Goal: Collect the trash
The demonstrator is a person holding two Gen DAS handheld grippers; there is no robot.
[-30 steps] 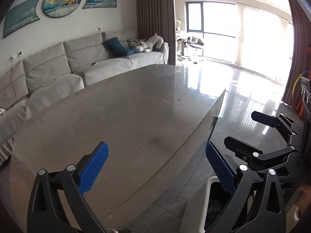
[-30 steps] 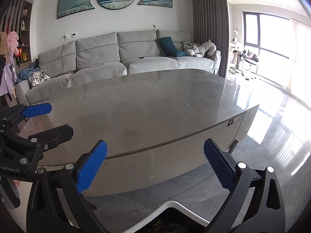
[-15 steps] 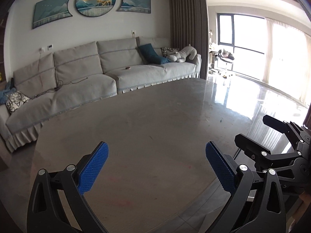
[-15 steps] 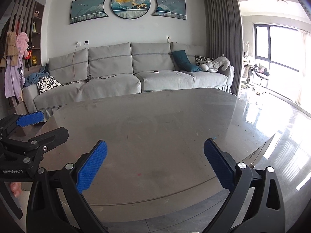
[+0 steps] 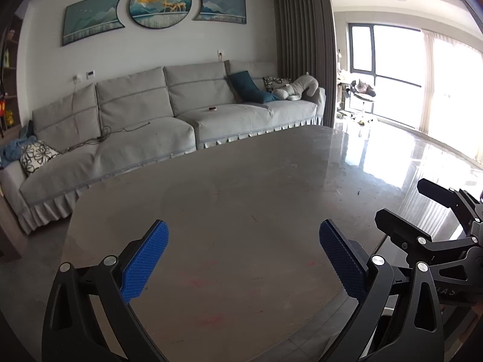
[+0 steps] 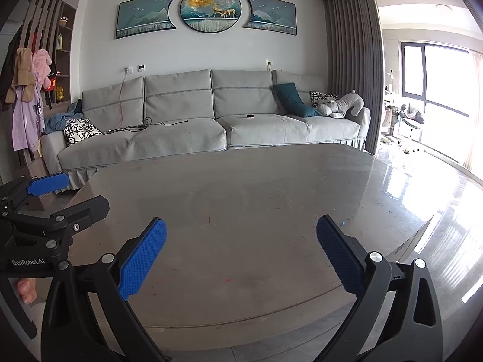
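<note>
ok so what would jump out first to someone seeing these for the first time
Probably the two open grippers with blue pads, the left gripper and right gripper, both empty over a big bare grey table. Behind it runs a long grey sofa, with teal wall art above.

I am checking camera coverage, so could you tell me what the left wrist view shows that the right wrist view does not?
Only the left wrist view shows the right gripper, open, at its right edge. Only the right wrist view shows the left gripper, open, at its left edge, and clothes hanging on a slatted rack. Both show the grey table, grey sofa, teal cushion and wall art.
</note>
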